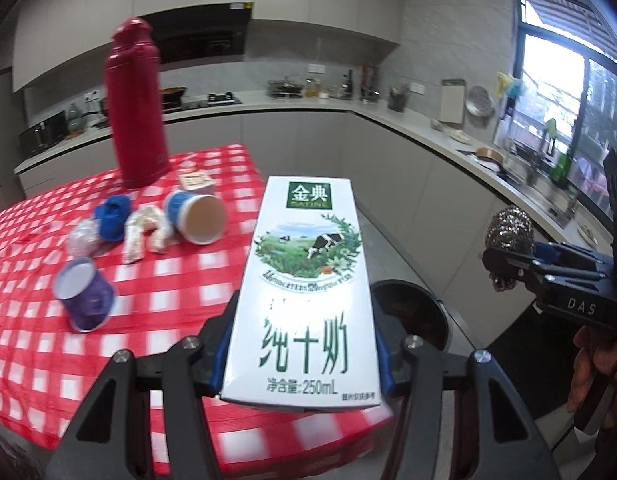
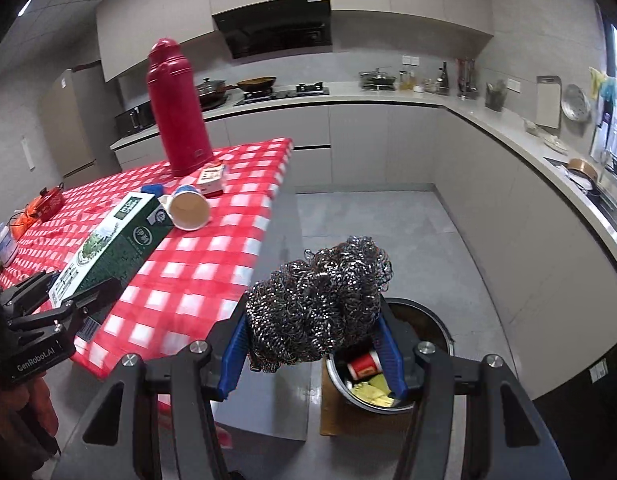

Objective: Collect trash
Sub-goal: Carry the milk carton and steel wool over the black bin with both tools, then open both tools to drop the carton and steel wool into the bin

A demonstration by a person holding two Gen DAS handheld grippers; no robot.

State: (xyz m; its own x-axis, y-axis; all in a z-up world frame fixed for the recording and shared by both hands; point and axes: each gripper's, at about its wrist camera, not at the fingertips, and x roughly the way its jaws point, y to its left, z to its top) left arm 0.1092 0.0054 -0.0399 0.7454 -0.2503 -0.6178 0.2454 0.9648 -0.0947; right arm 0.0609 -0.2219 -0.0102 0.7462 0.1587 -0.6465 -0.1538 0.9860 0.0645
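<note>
A white and green milk carton [image 1: 304,292] stands upright between the blue pads of my left gripper [image 1: 302,356], which is shut on it, over the table's edge. To its right my right gripper [image 1: 504,258] is shut on a ball of steel wool [image 1: 510,228]. In the right wrist view the steel wool [image 2: 316,300] fills my right gripper [image 2: 312,344], above the near rim of a round trash bin [image 2: 440,324] that holds a red can and yellow scraps. My left gripper [image 2: 64,292] holds the carton [image 2: 116,236] above the red checked tablecloth [image 2: 196,272].
On the tablecloth [image 1: 168,280] lie a tipped blue paper cup [image 1: 198,216], a purple cup [image 1: 84,296], a white crumpled tissue [image 1: 146,232], a blue wad [image 1: 112,216] and a foil ball [image 1: 82,236]. A tall red thermos [image 1: 134,108] and a small box [image 1: 194,180] stand behind.
</note>
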